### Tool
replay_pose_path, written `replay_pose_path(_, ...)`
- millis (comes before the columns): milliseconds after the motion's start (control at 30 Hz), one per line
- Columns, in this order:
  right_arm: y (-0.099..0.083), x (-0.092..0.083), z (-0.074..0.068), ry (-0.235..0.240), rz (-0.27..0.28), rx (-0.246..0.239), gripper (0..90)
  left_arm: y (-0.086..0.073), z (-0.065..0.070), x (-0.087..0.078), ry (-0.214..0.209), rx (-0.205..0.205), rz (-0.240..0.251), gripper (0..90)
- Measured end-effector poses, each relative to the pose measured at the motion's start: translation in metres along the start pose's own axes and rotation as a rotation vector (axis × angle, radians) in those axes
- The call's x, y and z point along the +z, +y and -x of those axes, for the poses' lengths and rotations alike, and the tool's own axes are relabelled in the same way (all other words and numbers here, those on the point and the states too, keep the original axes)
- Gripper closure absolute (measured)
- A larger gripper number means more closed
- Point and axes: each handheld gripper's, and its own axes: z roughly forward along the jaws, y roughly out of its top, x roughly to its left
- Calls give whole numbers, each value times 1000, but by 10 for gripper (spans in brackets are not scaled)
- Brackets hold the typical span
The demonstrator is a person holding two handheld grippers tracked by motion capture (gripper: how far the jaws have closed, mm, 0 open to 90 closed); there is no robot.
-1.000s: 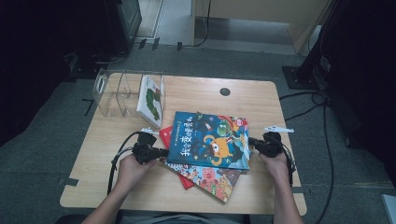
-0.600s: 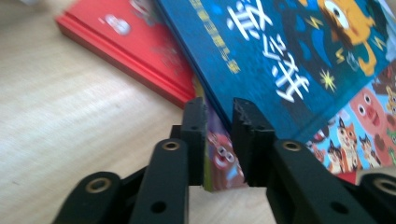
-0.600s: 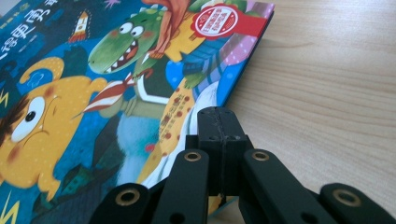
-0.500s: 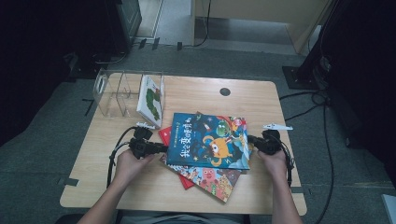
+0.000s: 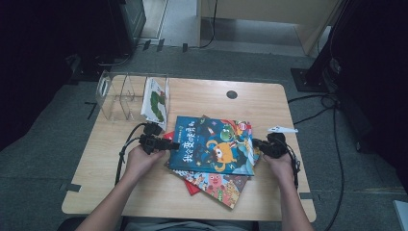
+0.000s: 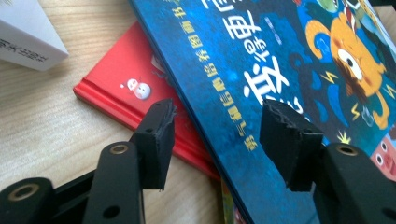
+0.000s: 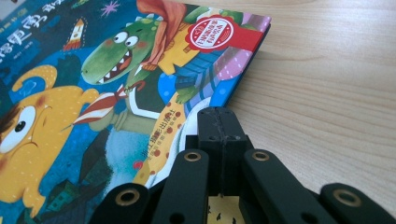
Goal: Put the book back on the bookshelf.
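Black gripper fingers (image 6: 156, 135) with 2 brass-ringed screw holes, trailing black cables.

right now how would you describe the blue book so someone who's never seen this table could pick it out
On the wooden table, look at the fanned stack of picture books near the front edge. The blue book lies on top of that stack, over a red book. Its dark blue cover shows an orange one-eyed monster and a green crocodile.
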Motion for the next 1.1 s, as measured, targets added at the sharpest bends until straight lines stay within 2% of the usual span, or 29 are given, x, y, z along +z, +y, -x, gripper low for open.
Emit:
replay_pose_path(33, 0, 0, 0, 0, 0, 0, 900, 1, -1, 2, 0, -4, -5, 439)
replay_pose_path(67, 1, 0, 1, 8, -11, 23, 900, 1, -3, 4, -6, -9, -6, 432)
replay_pose_path(233, -2, -2, -1, -1, 0, 30, 900, 5, -4, 6, -11, -28, 0, 425)
replay_pose_path(367, -8, -4, -3, 2, 18, 29, 900, 4, -4, 3, 1, -37, -9, 429)
replay_pose_path(600, -9, -5, -4, -1, 16, 12, 900, 3, -7, 3, -20, -66, -3, 432)
replay_pose_path(833, -7, -3, -2, 3, 19, 21, 900, 7, -4, 8, -26, -62, -2, 434)
replay_pose_path(933, -6, -1, -3, 4, 22, 20, 900, 7, -2, 8, -16, -63, -2, 427)
replay_pose_path(1033, -6, -1, -3, 6, 24, 22, 900, 7, -3, 7, -15, -82, -8, 431)
replay_pose_path(1100, -6, 0, -5, 19, 17, 13, 900, 6, -2, 6, 1, -76, -18, 428)
